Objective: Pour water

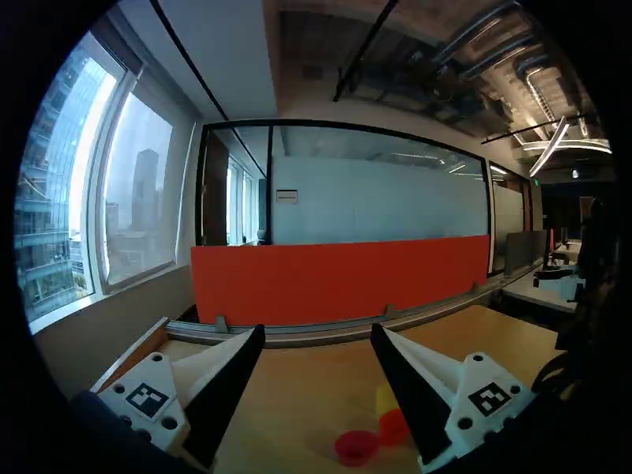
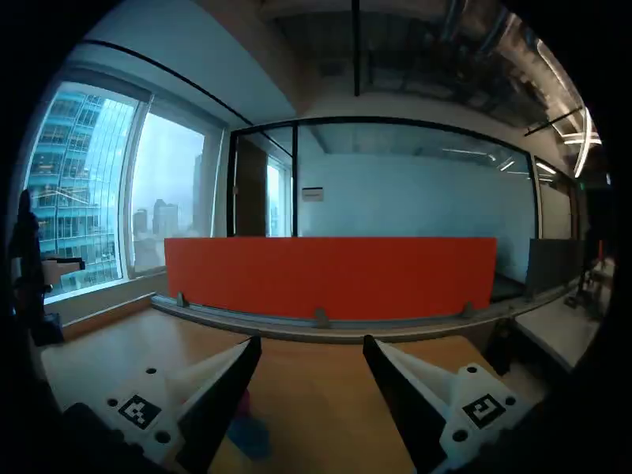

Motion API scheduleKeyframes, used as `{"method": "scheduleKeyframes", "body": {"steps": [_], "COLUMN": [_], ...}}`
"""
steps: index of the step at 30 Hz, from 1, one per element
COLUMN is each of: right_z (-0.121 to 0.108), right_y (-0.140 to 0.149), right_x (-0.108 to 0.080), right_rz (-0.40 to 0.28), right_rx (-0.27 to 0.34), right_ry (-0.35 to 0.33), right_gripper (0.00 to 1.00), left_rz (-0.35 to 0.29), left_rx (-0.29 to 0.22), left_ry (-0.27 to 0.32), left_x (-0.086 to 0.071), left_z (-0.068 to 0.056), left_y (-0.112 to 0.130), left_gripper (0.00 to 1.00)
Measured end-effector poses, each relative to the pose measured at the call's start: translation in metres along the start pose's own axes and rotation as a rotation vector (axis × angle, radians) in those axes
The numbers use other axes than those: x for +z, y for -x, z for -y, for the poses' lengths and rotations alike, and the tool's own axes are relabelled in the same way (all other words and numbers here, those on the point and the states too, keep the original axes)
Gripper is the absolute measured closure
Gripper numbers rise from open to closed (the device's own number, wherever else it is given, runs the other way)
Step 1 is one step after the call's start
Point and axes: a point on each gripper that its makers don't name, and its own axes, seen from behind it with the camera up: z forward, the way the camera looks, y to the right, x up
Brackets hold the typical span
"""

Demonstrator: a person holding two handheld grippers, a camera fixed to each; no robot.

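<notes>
In the left gripper view my left gripper is open, with nothing between its fingers, held above a wooden desk. Low between the fingers lie a red round cup or lid, another red piece and a yellow piece behind it, partly hidden by the right finger. In the right gripper view my right gripper is open over the same kind of desk. A blue object and a pink one peek out beside the left finger.
An orange divider panel on a metal rail stands along the desk's far edge. Windows lie to the left, a glass-walled room behind. A dark stand rises at the left in the right gripper view. More desks lie to the right.
</notes>
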Motion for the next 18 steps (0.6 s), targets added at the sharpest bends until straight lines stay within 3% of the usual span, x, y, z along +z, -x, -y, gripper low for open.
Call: {"method": "scheduleKeyframes", "body": {"steps": [9,18], "right_z": [0.008,0.025], "right_y": [0.001,-0.002], "right_x": [-0.001,-0.007], "right_rz": [0.002,-0.006], "right_rx": [-0.024,-0.054], "right_ry": [-0.052,-0.152], "right_gripper": [0.0,0.0], "left_rz": [0.006,0.001], "left_rx": [-0.032,-0.001], "left_ry": [0.078,0.178], "left_x": [0.001,-0.001], "left_z": [-0.016,-0.036], "left_y": [-0.003,-0.003], "left_gripper": [0.0,0.0]}}
